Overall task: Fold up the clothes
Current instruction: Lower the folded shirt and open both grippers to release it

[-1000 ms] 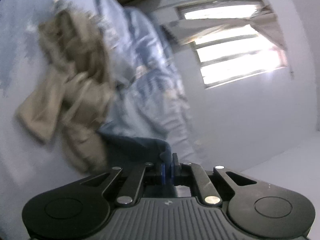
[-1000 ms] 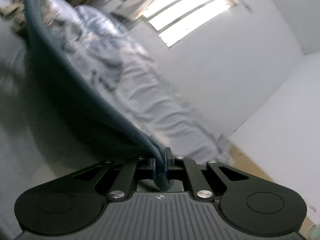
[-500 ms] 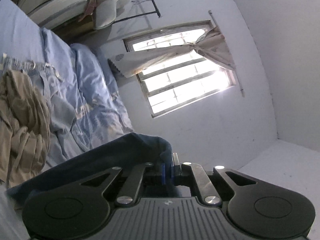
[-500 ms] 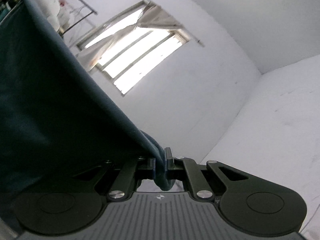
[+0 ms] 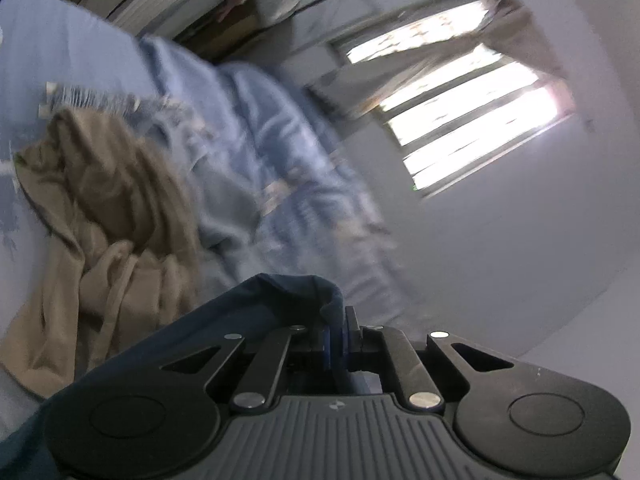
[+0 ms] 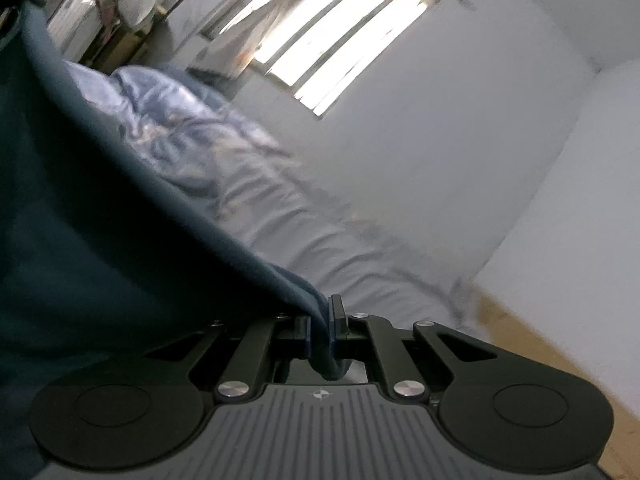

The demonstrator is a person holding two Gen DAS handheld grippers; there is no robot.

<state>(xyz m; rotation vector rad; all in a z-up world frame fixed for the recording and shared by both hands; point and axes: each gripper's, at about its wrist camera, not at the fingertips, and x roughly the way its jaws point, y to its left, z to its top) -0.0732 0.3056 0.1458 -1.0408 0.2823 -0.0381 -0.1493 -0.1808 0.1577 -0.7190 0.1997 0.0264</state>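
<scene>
Above the bed [image 5: 80, 60] with its pale blue sheet, both claws hold the same dark navy-blue cloth garment [image 6: 100, 220] lifted clear of the mattress. The left claw [image 5: 338, 340] is clamped together on a bunched edge of that garment [image 5: 280, 292], the fabric folding over just ahead of the fingertips and trailing down to the left past the claw body. The right claw [image 6: 320, 328] is likewise clamped on the cloth, a rolled hem pinched between the two fingers and poking out behind them; from there the garment stretches away to the left as a broad dark sheet that fills that side of the right wrist view.

On the bed, well apart from the held garment, lies a crumpled beige cloth garment [image 5: 108, 216] with a drawstring, heaped loosely. Just beside it, toward the wall, sits a rumpled light blue quilt [image 5: 280, 168], also seen in the right wrist view [image 6: 192, 136]. Behind the bed is a white wall [image 6: 440, 140] with a barred window [image 5: 472, 100], bright with daylight, and a pale curtain [image 5: 520, 20] gathered at its top. A strip of wooden floor [image 6: 540, 348] shows past the bed's edge.
</scene>
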